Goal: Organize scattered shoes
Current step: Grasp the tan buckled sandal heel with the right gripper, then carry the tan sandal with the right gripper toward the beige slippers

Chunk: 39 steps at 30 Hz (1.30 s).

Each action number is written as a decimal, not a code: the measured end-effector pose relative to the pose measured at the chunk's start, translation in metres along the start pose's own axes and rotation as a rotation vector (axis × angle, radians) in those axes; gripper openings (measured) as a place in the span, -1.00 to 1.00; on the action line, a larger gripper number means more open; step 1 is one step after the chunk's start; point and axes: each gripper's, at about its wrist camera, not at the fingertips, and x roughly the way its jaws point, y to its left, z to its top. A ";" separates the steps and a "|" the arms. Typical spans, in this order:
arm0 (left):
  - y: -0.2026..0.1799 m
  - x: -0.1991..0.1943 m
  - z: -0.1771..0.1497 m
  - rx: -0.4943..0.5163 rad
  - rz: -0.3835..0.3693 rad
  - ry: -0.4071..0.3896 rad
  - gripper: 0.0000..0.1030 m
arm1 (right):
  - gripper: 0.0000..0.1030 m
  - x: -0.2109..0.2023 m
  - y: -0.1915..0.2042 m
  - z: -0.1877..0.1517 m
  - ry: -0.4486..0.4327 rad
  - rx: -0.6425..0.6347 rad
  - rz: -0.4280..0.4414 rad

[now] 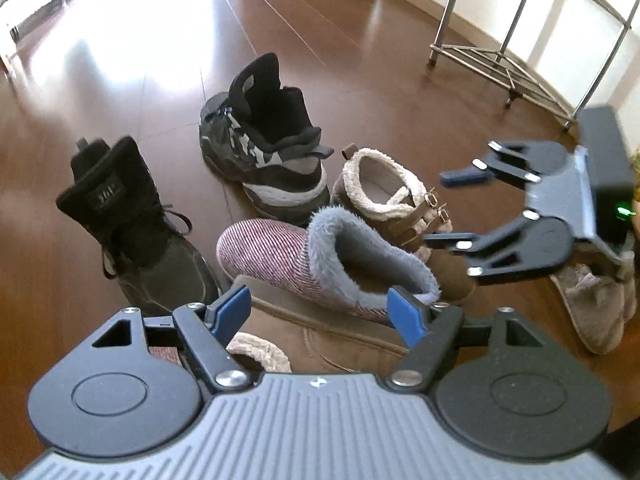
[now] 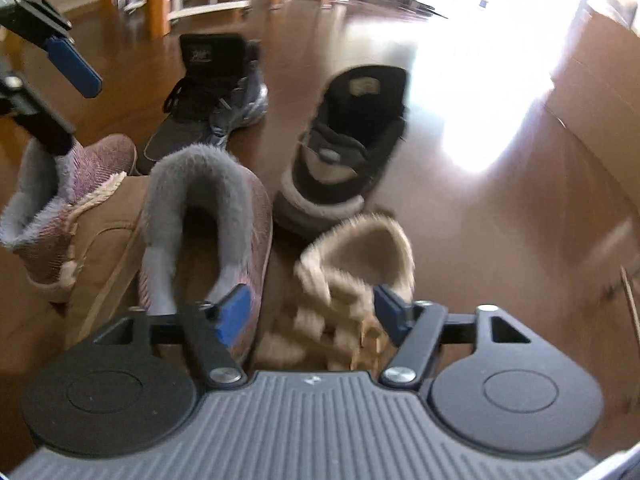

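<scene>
Several shoes lie scattered on the wooden floor. In the left wrist view my left gripper (image 1: 322,314) is open above a tan boot (image 1: 320,340), with a pink striped slipper with grey fur (image 1: 288,260) just ahead. A brown buckled fleece boot (image 1: 396,200), a black and grey sneaker (image 1: 264,152) and a black lace-up boot (image 1: 132,228) lie beyond. My right gripper (image 1: 452,206) is open at the right, over the brown boot. In the right wrist view that gripper (image 2: 310,316) is open above the brown buckled boot (image 2: 352,280), beside a pink slipper (image 2: 208,232).
A metal shoe rack (image 1: 516,56) stands at the back right by the wall. A grey fuzzy slipper (image 1: 596,308) lies at the far right. A second pink slipper (image 2: 60,216) leans on the tan boot (image 2: 108,240). Wooden furniture legs (image 2: 156,0) stand at the back.
</scene>
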 end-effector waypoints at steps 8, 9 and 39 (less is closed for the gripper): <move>0.014 0.004 -0.016 -0.076 -0.028 0.038 0.48 | -0.36 0.061 -0.014 0.013 0.128 -0.023 0.140; 0.014 0.003 -0.016 -0.076 -0.028 0.039 0.48 | -0.41 0.062 -0.018 0.011 0.135 0.013 0.129; -0.068 -0.013 -0.020 0.132 -0.091 0.039 0.48 | 0.43 -0.117 0.035 -0.134 0.280 0.046 -0.030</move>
